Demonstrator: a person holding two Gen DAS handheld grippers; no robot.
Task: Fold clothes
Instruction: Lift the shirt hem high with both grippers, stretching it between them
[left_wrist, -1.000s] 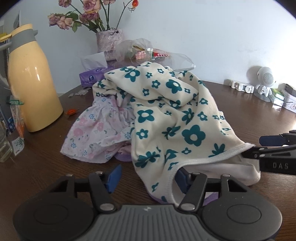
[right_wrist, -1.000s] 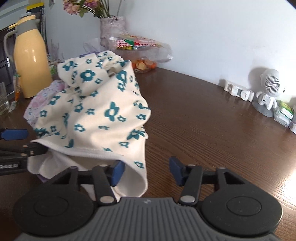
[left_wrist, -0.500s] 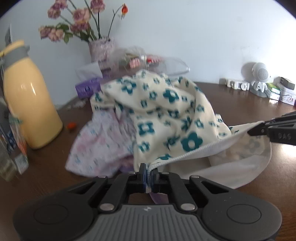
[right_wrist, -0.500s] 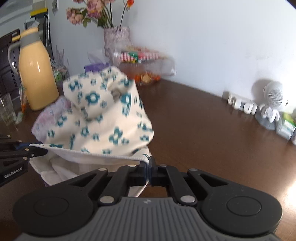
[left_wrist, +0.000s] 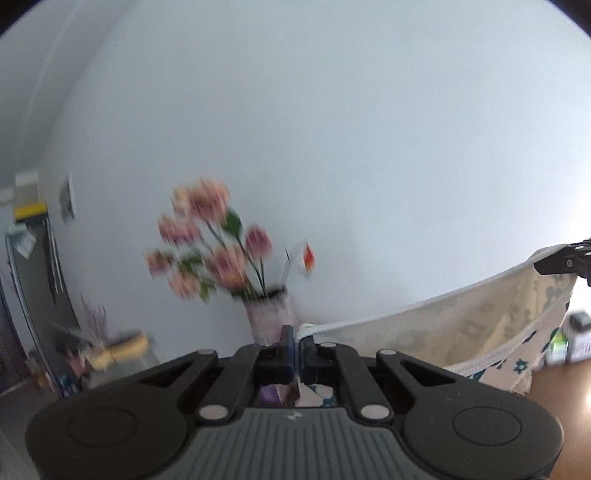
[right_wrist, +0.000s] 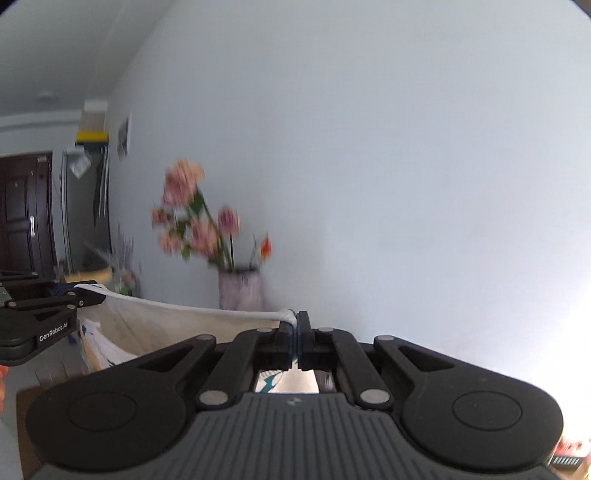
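Showing a dark door, only the right wrist view

Cream garment with teal flower print and a white ribbed hem, hanging in the air. Hem stretched taut in a slightly sagging line, pinched at one end in the left claw, at the other in the right claw. Pale inner side facing the cameras, printed side showing at the lower edge.

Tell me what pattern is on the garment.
Cream garment with teal flowers and a white ribbed hem, clearest in the left wrist view.
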